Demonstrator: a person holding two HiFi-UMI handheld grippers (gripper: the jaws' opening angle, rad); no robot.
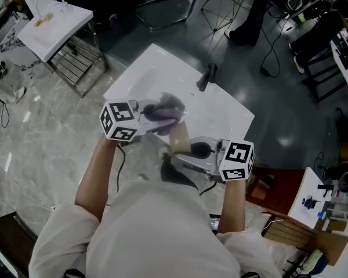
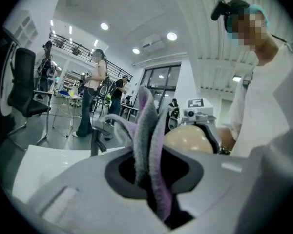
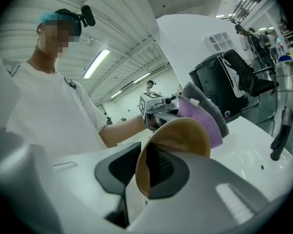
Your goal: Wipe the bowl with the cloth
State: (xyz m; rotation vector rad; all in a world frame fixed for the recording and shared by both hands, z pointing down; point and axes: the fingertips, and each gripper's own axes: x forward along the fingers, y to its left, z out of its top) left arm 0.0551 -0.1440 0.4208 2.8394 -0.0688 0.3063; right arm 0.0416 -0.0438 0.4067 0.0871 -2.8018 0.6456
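In the head view my left gripper (image 1: pixel 146 116) is shut on a purple and grey cloth (image 1: pixel 167 109). My right gripper (image 1: pixel 188 152) is shut on the rim of a tan bowl (image 1: pixel 178 136). Both are held over a white sink counter (image 1: pixel 162 68). The cloth lies against the bowl's far side. In the left gripper view the cloth (image 2: pixel 149 145) stands bunched up between the jaws of the left gripper (image 2: pixel 154 179), with the bowl (image 2: pixel 188 138) just behind it. In the right gripper view the bowl (image 3: pixel 178 140) is tilted on edge in the right gripper (image 3: pixel 144 172), and the cloth (image 3: pixel 205 113) presses on its rim.
A black faucet (image 1: pixel 207 77) stands at the counter's far side. A white table (image 1: pixel 55 22) stands at the far left, and a black office chair (image 3: pixel 229 82) beyond the counter. Several people stand in the background of the left gripper view.
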